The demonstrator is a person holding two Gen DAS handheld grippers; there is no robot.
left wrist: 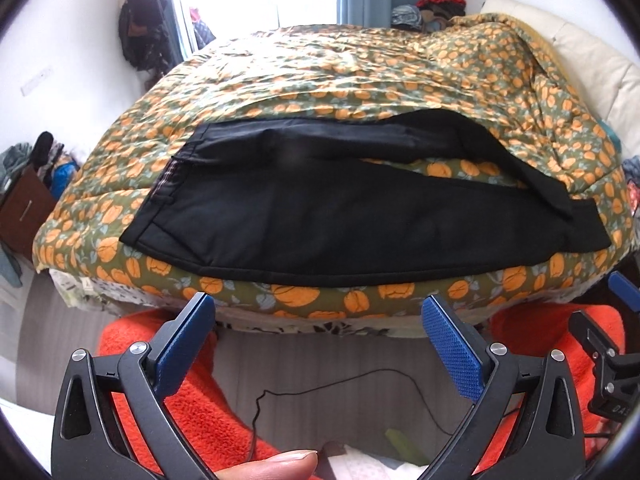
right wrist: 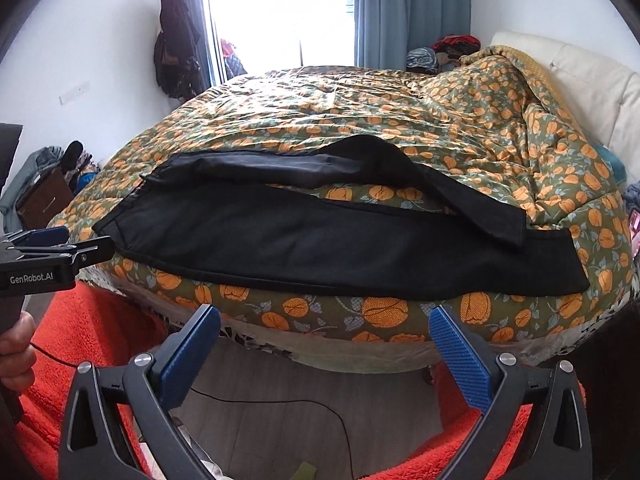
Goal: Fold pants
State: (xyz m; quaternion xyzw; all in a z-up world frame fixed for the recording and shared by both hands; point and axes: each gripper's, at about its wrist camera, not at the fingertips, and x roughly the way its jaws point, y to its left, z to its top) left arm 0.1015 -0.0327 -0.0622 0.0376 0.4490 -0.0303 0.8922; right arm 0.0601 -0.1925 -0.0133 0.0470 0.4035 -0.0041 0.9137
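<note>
Black pants point(left wrist: 320, 216) lie spread across the near edge of the bed, waistband at the left, legs running right. The far leg arcs up and crosses over the near leg's hem at the right; they also show in the right wrist view point(right wrist: 304, 240). My left gripper point(left wrist: 318, 308) is open and empty, held off the bed just below its edge. My right gripper point(right wrist: 326, 320) is open and empty, likewise in front of the bed edge. The left gripper's body shows at the left of the right wrist view point(right wrist: 52, 256).
The bed carries a green quilt with orange flowers point(right wrist: 360, 128), bunched at the right by a white headboard point(right wrist: 592, 84). Orange fleece point(left wrist: 192, 400) covers my legs below. A thin black cable point(left wrist: 340, 384) lies on the grey floor. Clothes and a brown box point(right wrist: 44, 200) sit at the left.
</note>
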